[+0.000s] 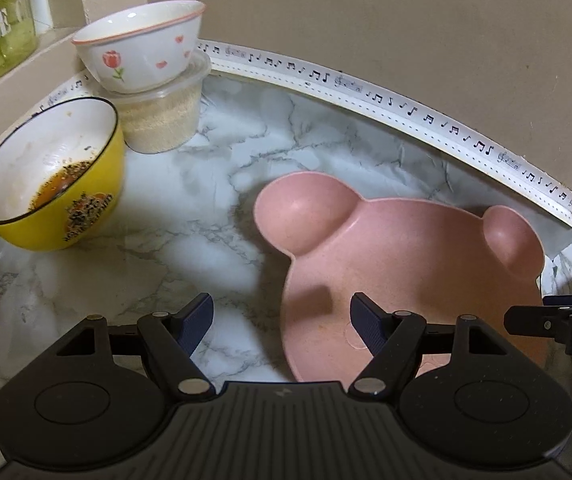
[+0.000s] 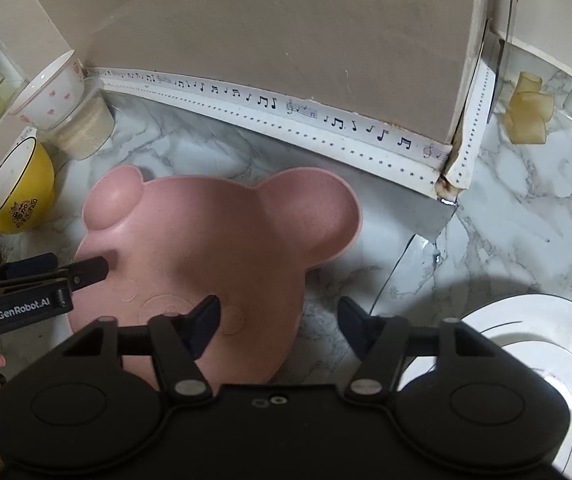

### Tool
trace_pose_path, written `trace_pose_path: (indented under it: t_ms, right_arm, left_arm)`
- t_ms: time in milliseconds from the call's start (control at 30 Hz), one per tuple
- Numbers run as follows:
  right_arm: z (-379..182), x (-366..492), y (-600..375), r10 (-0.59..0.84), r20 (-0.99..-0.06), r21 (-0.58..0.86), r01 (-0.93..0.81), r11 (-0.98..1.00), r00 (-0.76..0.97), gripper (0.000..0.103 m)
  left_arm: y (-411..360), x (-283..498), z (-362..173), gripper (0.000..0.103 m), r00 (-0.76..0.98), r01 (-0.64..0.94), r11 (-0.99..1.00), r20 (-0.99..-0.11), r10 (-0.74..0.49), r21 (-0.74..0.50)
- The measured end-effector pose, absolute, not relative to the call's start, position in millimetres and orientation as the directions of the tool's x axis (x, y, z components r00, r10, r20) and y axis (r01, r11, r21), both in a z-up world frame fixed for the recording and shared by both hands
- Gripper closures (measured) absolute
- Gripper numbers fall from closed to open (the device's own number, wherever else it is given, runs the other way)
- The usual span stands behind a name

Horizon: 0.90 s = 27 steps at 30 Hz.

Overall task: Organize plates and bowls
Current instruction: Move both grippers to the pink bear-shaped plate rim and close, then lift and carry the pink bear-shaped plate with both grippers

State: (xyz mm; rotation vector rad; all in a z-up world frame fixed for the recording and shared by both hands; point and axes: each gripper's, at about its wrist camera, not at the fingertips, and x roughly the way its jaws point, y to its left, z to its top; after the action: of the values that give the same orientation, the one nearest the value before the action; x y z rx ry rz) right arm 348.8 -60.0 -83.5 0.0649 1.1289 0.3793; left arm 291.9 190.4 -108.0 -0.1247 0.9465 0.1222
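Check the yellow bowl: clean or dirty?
Dirty: the yellow bowl has orange sauce and dark specks inside, and it sits tilted.

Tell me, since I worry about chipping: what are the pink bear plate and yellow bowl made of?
Pink bear plate: probably wheat-straw or similar plastic, matte with fine speckles, so unlikely to chip. Yellow bowl: likely glazed ceramic, glossy with a dark painted rim, chippable.
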Motion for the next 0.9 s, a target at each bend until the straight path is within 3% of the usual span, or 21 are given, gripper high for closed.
trace_pose_path:
  t_ms: [67,400,467,533,900]
  right_arm:
    - [-84,349,-60,0.325,-0.871,0.24,-0.26,0.935,0.368,0.051]
    - [-83,349,-62,0.327,-0.872,0.243,-0.257,0.935,0.365,0.07]
    - [-83,349,-62,0.329,-0.871,0.246,-0.256,0.935,0.364,0.074]
    - [-83,349,-63,0.331,-0.871,0.25,-0.254,0.935,0.362,0.078]
    - [-79,344,-67,0.317,-0.864,0.233,-0.248,0.94,0.391,0.092]
  left_arm:
    - [189,293,-109,0.031,0.578,-0.159,0.986,-0.814,0.049,-0.054]
    - [186,294,-109,0.073,0.564,-0.168,0.984,-0.825,0.043,-0.063]
    - [184,295,-109,0.074,0.562,-0.17,0.984,-0.826,0.05,-0.056]
    - [182,295,-109,0.083,0.555,-0.168,0.985,-0.829,0.067,-0.033]
    - [179,285,-99,0.091,0.57,-0.166,0.986,-0.819,0.072,-0.029]
